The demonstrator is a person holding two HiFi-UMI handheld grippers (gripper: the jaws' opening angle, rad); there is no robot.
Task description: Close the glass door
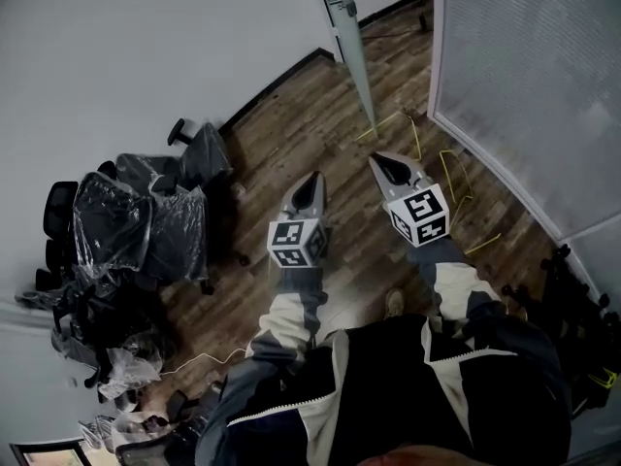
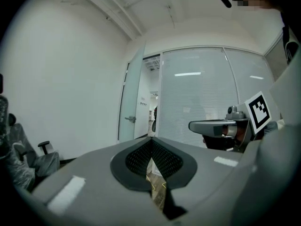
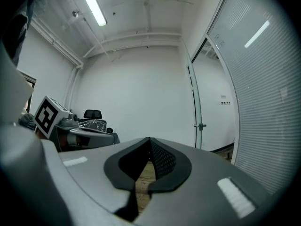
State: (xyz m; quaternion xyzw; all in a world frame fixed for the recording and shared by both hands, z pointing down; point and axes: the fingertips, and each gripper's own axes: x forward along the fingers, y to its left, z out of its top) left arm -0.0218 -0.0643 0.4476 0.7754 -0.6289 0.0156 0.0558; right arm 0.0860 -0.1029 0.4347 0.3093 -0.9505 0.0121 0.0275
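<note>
Glass door stands open; we should aim left tongs and right tongs, both pressed together and empty, squarely at its handle.

Right tool, jaws together, empty, before open glass door

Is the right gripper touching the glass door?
Apart. The head view shows wooden floor between the right gripper and the glass door.
</note>
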